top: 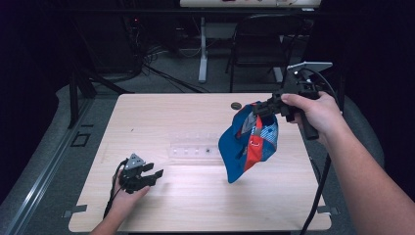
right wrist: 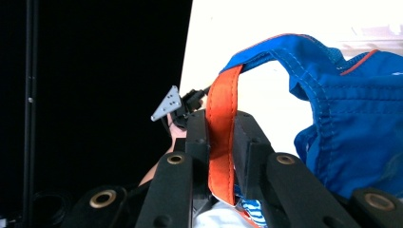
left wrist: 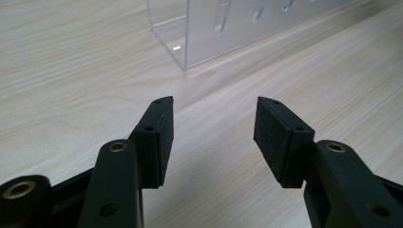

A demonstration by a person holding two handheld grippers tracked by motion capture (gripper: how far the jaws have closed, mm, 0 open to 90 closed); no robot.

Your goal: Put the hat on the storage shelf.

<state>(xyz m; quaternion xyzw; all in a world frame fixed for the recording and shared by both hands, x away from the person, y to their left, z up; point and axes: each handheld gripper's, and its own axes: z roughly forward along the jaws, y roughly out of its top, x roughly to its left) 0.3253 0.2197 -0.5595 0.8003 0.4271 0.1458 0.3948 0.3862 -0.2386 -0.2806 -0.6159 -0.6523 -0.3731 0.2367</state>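
Note:
A blue cap [top: 248,147] with an orange strap and a patterned panel hangs in the air above the right half of the wooden table [top: 161,112]. My right gripper [top: 265,107] holds it from the top right. In the right gripper view the jaws are shut on the cap's orange strap [right wrist: 221,137], with blue fabric [right wrist: 351,118] draping to the right. My left gripper [top: 154,172] rests low on the table near the front left, open and with nothing between its jaws. Its black pads [left wrist: 160,137] stand wide apart over bare wood.
A clear acrylic rack [top: 195,145] with slots lies at the table's middle, just beyond the left gripper [left wrist: 214,146] and seen close as clear acrylic rack [left wrist: 223,28]. A small dark round thing [top: 236,105] sits near the far edge. A folding chair [top: 264,39] and cables stand behind the table.

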